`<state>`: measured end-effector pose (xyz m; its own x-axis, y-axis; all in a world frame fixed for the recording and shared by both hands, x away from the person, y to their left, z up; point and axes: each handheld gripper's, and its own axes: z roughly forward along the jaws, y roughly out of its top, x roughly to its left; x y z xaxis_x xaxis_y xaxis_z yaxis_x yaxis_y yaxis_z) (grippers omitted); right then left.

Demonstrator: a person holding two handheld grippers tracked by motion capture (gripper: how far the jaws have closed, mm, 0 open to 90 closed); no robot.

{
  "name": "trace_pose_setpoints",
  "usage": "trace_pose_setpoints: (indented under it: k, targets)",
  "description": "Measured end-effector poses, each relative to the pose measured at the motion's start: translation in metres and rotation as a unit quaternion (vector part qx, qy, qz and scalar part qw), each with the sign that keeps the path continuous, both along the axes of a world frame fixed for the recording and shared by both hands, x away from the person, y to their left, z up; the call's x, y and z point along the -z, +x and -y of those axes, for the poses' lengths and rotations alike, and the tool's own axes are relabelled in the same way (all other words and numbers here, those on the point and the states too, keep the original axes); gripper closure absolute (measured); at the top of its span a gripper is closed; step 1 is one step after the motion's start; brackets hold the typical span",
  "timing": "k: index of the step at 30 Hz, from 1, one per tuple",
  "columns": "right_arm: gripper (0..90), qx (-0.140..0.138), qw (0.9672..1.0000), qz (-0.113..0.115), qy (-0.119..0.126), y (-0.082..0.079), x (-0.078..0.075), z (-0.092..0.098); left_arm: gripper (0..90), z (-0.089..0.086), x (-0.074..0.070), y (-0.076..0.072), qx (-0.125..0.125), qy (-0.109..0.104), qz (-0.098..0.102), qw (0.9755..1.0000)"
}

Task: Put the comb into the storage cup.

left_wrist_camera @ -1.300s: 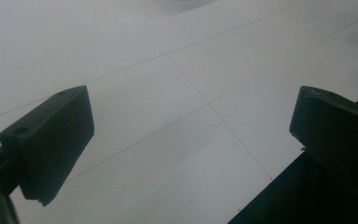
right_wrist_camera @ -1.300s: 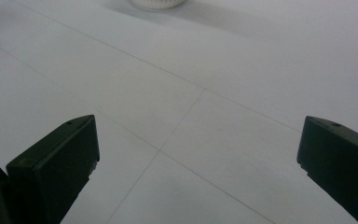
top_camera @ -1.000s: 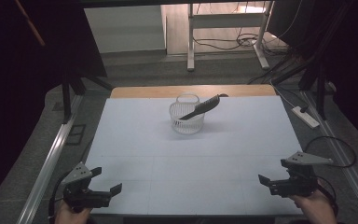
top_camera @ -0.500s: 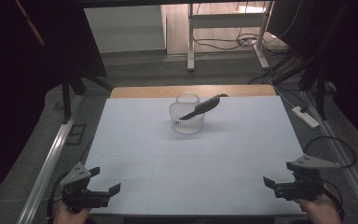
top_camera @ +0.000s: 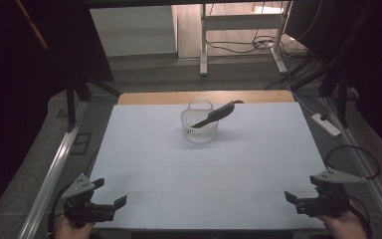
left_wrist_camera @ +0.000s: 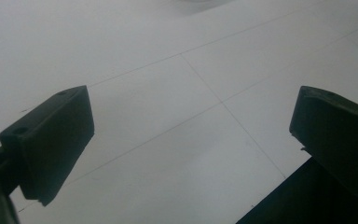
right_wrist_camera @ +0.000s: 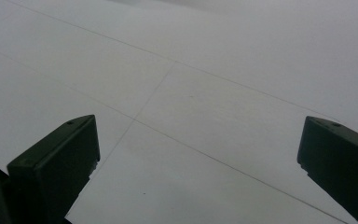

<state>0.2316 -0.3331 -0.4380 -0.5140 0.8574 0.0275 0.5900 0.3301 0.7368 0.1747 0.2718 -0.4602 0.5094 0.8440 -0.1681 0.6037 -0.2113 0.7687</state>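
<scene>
White-covered worktop (top_camera: 204, 164) carries a white mesh plastic basket (top_camera: 199, 127) far off at its middle, a dark comb (top_camera: 214, 115) leaning out of it. Left hand-held gripper (top_camera: 110, 203) and right hand-held gripper (top_camera: 293, 198) sit at the near edge, jaws apart and empty. Any reach should probably go forward, level and slow.

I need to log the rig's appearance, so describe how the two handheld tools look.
Both are black. The left tool and the right tool each carry a grey three-cornered plate on top and a black cable trailing behind; the right one's cable loops over the floor beside the white table. In the left and right gripper views, each tool ends in two blocky black jaws with flat faces. No sleeves are visible.
</scene>
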Motion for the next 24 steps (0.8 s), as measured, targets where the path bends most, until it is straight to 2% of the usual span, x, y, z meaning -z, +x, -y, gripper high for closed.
trace_pose_setpoints:
  k: [10, 24]
  targets:
    - [0.0, 0.009, 0.9999, -0.001, -0.005, -0.0036, 0.0014, 0.0051, 0.7, 0.001, 0.0003, 0.0002, 0.0, 0.004, -0.002, 1.0]
    - [0.0, 0.02, 0.9991, -0.01, -0.035, -0.0072, 0.0048, 0.0051, 0.8, 0.0025, 0.0008, 0.0008, 0.001, 0.013, -0.006, 0.9999]
